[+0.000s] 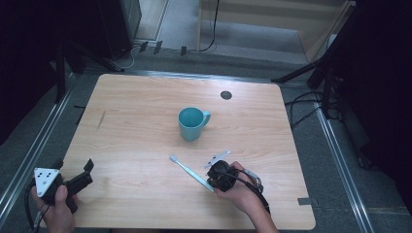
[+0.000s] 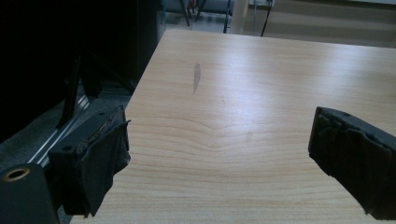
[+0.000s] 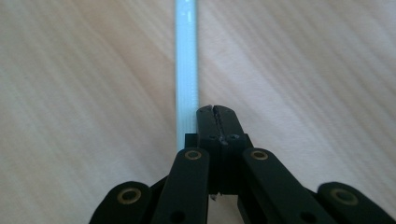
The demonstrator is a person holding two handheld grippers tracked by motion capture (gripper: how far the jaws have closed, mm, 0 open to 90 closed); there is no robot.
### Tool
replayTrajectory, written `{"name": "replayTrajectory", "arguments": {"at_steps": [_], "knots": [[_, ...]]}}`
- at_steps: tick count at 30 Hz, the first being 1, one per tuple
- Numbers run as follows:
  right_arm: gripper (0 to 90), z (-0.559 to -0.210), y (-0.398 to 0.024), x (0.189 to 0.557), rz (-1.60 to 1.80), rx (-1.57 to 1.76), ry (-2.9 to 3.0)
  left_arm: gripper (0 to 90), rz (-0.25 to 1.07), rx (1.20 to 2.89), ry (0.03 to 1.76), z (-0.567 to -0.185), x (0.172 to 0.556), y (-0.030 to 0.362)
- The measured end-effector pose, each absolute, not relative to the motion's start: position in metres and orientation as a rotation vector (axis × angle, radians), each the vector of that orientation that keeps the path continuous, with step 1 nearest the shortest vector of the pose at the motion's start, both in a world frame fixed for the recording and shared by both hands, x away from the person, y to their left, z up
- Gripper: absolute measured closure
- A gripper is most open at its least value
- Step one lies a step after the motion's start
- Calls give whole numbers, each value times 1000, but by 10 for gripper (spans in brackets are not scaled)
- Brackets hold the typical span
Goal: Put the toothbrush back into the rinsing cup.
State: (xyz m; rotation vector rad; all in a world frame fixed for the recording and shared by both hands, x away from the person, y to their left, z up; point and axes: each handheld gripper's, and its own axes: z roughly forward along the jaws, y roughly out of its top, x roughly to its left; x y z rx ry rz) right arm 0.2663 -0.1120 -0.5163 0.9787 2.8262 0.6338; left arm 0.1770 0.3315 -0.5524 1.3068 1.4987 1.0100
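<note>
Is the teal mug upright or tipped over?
Upright: the teal ceramic mug stands on its base on the wooden table, mouth facing up, handle to the side.

table: light wood | floor: grey | surroundings: dark, perhaps black stands

The bench lies bare across its whole left half, from 7 o'clock up to 11, so a hand passes freely there. At the centre the teal mug stands upright, its handle toward 3 o'clock, blocking any straight line from the near edge to the far one. Toward 6 o'clock of it the pale blue toothbrush lies slantwise, well apart from the mug, leaving an open lane between them. The right claw sits beside the toothbrush's near end, jaws together. The left claw, jaws wide, has bare wood ahead at 12 o'clock.
</note>
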Motion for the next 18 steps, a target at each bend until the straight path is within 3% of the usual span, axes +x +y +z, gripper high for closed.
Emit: {"name": "replayTrajectory", "arguments": {"at_steps": [5, 7, 11, 18], "knots": [[900, -514, -103, 263, 608, 975, 2911, 52, 1005, 1304, 1501, -552, 177, 332], [783, -508, -94, 270, 554, 1000, 2881, 52, 1000, 1301, 1503, -552, 177, 333], [704, -497, -72, 281, 525, 1057, 2895, 52, 995, 1296, 1505, -552, 177, 333], [708, -492, -38, 292, 388, 1110, 2908, 52, 992, 1291, 1501, -553, 177, 334]]}}
